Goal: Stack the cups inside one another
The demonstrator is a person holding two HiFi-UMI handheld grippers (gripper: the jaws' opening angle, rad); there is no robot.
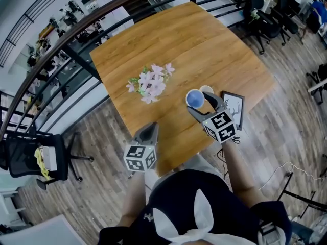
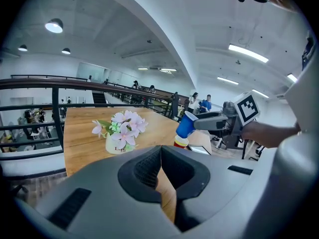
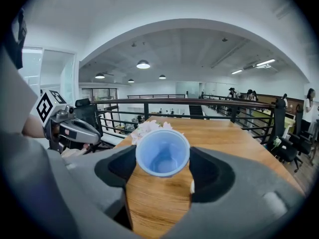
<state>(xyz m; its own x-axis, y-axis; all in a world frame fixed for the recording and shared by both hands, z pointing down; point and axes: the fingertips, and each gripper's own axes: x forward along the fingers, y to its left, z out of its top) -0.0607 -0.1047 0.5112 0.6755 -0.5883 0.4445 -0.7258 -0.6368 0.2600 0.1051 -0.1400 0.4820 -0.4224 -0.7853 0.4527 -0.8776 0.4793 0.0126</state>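
Note:
My right gripper (image 1: 200, 106) is shut on a light blue cup (image 1: 194, 99), its jaws set wide round the cup's sides, and holds it off the wooden table (image 1: 214, 50). In the right gripper view the blue cup (image 3: 162, 158) faces me mouth-first and is empty. Seen from the left gripper view, the blue cup (image 2: 187, 125) hangs tilted just above a short stack of cups (image 2: 180, 142) with a red and yellow side. That stack shows from above as a pale rim (image 1: 207, 90). My left gripper (image 1: 149, 129) is shut on nothing near the table's front edge, apart from the cups.
A white pot of pink flowers (image 1: 150, 83) stands mid-table, left of the cups. A dark tablet (image 1: 233, 106) lies to the right of my right gripper. A black railing (image 1: 76, 60) runs past the table's far left side. Office chairs (image 1: 265, 19) stand beyond the far corner.

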